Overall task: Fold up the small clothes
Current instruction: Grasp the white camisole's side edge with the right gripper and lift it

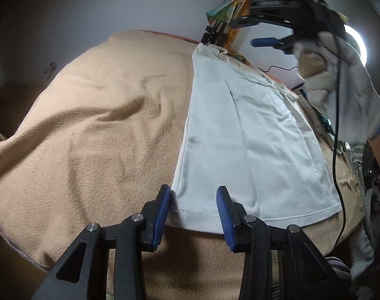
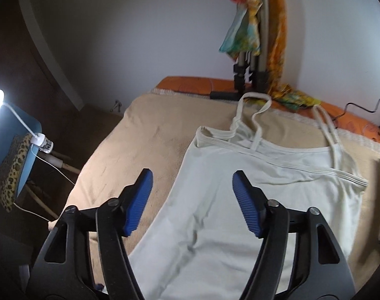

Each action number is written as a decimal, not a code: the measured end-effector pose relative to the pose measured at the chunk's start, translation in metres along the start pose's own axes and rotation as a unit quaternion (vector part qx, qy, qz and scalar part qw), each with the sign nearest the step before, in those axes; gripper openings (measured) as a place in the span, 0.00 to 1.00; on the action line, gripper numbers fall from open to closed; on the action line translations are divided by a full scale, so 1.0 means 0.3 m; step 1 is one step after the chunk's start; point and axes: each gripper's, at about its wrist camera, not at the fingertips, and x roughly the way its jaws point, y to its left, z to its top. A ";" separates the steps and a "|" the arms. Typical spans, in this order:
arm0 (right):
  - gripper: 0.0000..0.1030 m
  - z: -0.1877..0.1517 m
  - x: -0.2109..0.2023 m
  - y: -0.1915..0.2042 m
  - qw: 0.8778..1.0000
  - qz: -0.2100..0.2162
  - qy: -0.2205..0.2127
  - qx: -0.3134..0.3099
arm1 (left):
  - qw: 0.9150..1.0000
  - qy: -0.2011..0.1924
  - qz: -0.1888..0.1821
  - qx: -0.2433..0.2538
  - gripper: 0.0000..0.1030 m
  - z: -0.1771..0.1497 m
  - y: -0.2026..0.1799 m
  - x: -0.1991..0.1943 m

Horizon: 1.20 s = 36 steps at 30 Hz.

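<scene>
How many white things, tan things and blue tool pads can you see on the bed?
White: 1, the top
Tan: 1, the blanket
Blue pads: 4, two on the left tool, two on the right tool, both open
Total: 6

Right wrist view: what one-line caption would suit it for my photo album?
Open right gripper poised above a white strappy top spread flat on a beige blanket, ready for folding.

Parted left tongs (image 1: 193, 201) over white camisole (image 1: 242, 145) hem
</scene>
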 end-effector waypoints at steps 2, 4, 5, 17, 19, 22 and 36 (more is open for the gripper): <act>0.62 0.023 0.078 0.015 1.000 -0.001 0.012 -0.002 | 1.000 -0.002 -0.001 0.001 0.31 0.001 0.007 0.004; 0.62 0.043 0.148 0.026 1.000 -0.005 0.028 -0.003 | 1.000 -0.005 -0.007 -0.001 0.29 0.005 0.016 0.007; 0.62 0.052 0.178 0.029 0.999 -0.007 0.035 -0.003 | 1.000 -0.006 -0.008 -0.002 0.26 0.011 0.018 0.010; 0.55 0.120 0.400 0.026 0.995 -0.062 0.082 0.010 | 0.998 -0.023 -0.050 -0.033 0.00 0.018 0.075 0.000; 0.54 0.131 0.420 0.033 0.994 -0.068 0.088 0.009 | 0.998 -0.027 -0.054 -0.028 0.00 0.022 0.071 -0.009; 0.44 0.145 0.462 0.050 0.991 -0.083 0.103 -0.001 | 0.997 -0.036 -0.070 -0.024 0.00 0.031 0.066 -0.029; 0.04 0.151 0.328 -0.070 0.997 -0.028 0.061 0.027 | 0.994 -0.056 -0.089 0.037 0.00 0.065 -0.067 -0.121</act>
